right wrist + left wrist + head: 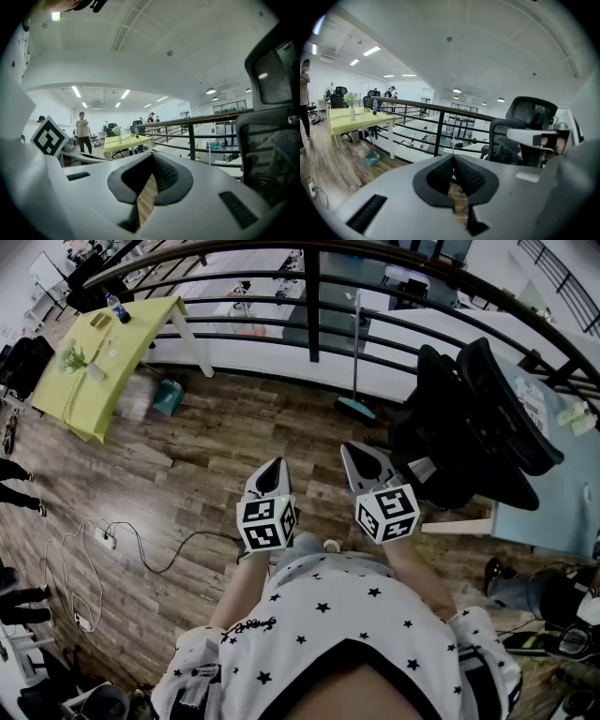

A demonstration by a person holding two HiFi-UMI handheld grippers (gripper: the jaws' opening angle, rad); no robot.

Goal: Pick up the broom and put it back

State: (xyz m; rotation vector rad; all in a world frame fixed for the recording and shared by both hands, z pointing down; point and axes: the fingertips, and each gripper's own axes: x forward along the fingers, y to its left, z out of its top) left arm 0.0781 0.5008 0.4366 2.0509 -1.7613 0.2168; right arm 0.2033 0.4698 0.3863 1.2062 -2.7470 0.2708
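Standing by the railing [312, 306], the broom [355, 362] is well beyond the left claw [274, 465] and right claw [351, 448], both closed, empty.

The wood floor [234, 427] reaches the railing [309, 296] at the far side. At far left a yellow table [141, 320] stands on it, bearing a bottle [117, 307] and a plant [71, 358]. A teal box [169, 397] lies just right of the table. The broom [355, 407] stands at far centre, with a black chair [469, 427] to its right. A power strip [104, 538] with its cables lies at near left.
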